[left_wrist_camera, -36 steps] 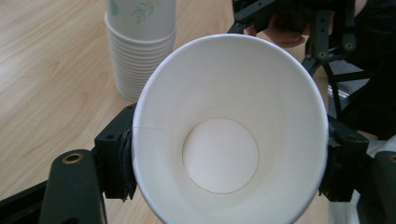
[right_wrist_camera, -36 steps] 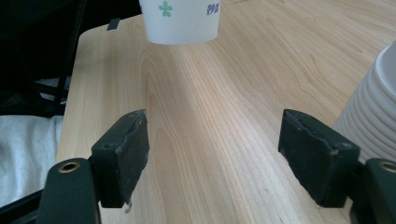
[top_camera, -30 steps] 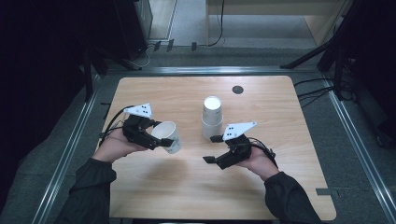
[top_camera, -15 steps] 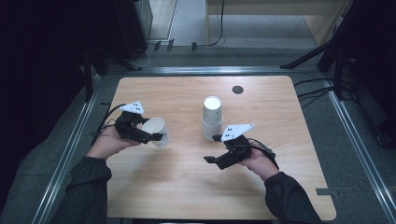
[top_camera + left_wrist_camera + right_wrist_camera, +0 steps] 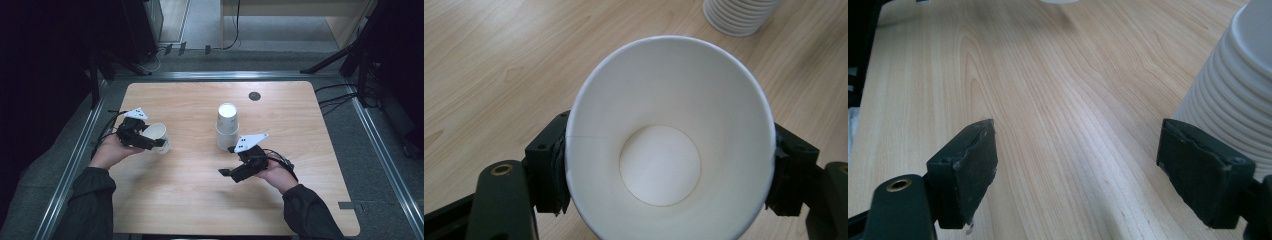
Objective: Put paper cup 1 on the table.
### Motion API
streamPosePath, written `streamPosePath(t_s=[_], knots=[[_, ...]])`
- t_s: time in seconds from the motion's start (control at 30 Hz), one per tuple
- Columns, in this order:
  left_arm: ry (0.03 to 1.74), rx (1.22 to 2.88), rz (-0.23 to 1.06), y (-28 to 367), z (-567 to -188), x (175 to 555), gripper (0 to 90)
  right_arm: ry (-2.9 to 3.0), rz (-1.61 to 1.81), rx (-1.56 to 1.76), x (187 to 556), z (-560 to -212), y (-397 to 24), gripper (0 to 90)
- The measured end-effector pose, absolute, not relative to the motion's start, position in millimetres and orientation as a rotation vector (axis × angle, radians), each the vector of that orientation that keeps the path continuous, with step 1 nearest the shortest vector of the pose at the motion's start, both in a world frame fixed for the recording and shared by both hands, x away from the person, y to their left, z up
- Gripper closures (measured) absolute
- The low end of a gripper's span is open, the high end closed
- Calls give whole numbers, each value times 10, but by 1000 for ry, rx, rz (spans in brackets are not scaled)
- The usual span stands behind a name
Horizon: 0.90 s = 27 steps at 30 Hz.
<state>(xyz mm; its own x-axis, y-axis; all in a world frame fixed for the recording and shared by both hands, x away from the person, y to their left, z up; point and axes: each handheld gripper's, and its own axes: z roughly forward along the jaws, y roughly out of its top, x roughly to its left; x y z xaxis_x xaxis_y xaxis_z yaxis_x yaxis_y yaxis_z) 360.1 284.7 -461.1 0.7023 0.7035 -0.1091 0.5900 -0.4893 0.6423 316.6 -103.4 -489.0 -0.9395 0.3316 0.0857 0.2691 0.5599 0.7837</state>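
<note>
High view: left gripper [image 5: 159,143] clamps a white cup [image 5: 156,136] by its sides, mouth toward the hand, well left of the cup stack [image 5: 227,126] on the table [image 5: 200,200]. Right gripper [image 5: 226,172], jaws just opened wide and empty, sits just below the stack.

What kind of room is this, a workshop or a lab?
Probably a lab recording station: a bare wooden table on a metal-railed platform, cables trailing on the grey floor, and dark equipment stands around it.
</note>
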Motion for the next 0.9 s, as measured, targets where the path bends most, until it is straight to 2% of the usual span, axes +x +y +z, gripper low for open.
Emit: streamPosePath(t_s=[0.6,0.9], knots=[[1283,2155,379,3171,-4775,3750,237,2748,1278,525,3182,-4950,-1014,169],[1316,2160,467,3237,-4865,3772,224,2754,1267,523,3181,-4958,-1009,169]])
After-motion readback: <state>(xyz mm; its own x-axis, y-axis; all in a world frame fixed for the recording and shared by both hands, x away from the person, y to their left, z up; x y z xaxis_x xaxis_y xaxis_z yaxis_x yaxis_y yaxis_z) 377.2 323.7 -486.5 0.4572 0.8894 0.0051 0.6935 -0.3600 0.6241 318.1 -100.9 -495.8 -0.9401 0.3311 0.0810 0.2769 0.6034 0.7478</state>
